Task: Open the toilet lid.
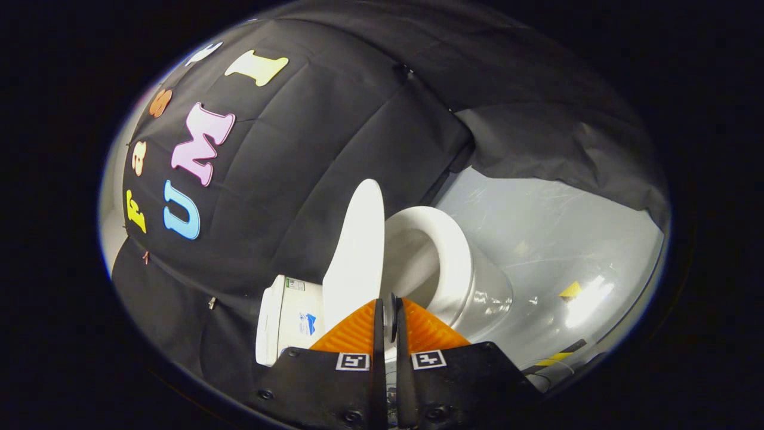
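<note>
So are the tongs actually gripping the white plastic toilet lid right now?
Touching. In the gripper view the orange tongs are closed on the edge of the raised white plastic toilet lid, with both fingers pressed against it.

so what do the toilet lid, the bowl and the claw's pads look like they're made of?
Toilet lid: thin white sheet, matte, probably plastic; raised nearly upright, its edge between the almost closed claw.
Toilet bowl: white and glossy, with light reflections on its side, so likely glazed ceramic.
Pads: orange, finely ribbed, dull; they look like rubber or soft plastic, though that is unclear.
</note>
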Motion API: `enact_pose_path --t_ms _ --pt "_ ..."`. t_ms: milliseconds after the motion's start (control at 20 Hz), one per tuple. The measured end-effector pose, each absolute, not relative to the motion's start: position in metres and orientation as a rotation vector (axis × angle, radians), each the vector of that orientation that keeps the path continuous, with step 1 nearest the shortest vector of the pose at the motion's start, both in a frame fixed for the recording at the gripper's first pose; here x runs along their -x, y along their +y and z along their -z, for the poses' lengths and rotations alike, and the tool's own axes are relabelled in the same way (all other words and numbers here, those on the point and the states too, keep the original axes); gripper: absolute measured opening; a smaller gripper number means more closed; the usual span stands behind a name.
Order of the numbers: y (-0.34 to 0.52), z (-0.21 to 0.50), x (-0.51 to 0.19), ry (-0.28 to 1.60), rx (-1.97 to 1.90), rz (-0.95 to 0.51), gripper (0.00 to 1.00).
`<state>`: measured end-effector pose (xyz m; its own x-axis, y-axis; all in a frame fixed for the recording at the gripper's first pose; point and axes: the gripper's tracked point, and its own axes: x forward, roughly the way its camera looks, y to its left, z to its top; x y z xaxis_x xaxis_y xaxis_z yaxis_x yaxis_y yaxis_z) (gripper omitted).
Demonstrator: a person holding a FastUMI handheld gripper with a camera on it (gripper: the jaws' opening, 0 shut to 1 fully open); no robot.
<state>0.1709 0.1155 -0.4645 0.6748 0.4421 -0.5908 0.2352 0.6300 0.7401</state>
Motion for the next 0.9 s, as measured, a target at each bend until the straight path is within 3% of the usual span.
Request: enact_pose_path --t_ms 900 --pt "0.226 0.312 -0.166 0.709 -0.575 -0.173 0.11"
